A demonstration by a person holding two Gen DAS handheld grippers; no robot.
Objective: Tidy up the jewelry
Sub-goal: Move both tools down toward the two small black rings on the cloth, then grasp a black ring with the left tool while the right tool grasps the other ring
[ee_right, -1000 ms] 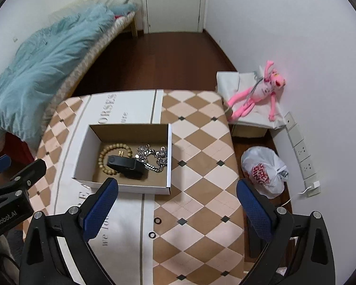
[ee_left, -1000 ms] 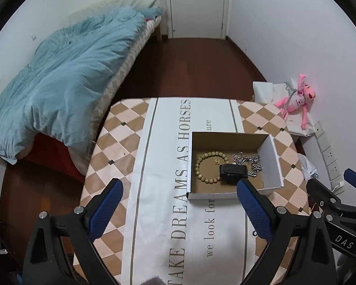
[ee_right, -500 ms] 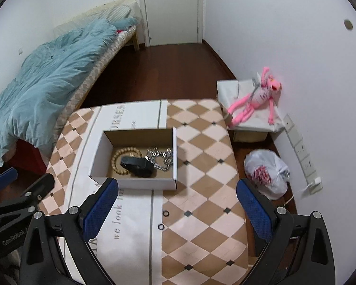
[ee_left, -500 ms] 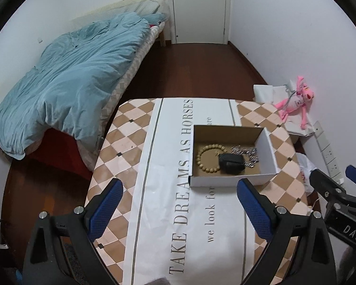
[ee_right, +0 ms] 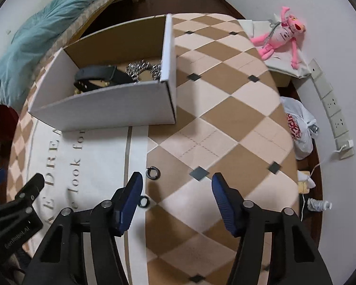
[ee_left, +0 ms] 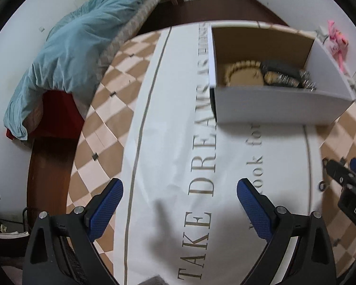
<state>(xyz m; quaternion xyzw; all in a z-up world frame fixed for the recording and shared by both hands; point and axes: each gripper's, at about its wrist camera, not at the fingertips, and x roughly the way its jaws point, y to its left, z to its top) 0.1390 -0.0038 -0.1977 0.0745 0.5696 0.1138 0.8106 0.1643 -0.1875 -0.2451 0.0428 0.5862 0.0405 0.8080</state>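
Right tongs (ee_right: 175, 191) gaping, empty; nearer ring (ee_right: 144, 200) touching left pad, second ring (ee_right: 152, 173) just above. Left tongs (ee_left: 179, 196) gaping, farther.

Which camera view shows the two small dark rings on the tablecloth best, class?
The right wrist view: both rings lie in plain sight, one ahead of the right gripper, one beside its left finger. The left wrist view shows only one ring, small, near the right edge.

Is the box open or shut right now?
Open: the box has no lid on, and a bead bracelet and chain show inside.
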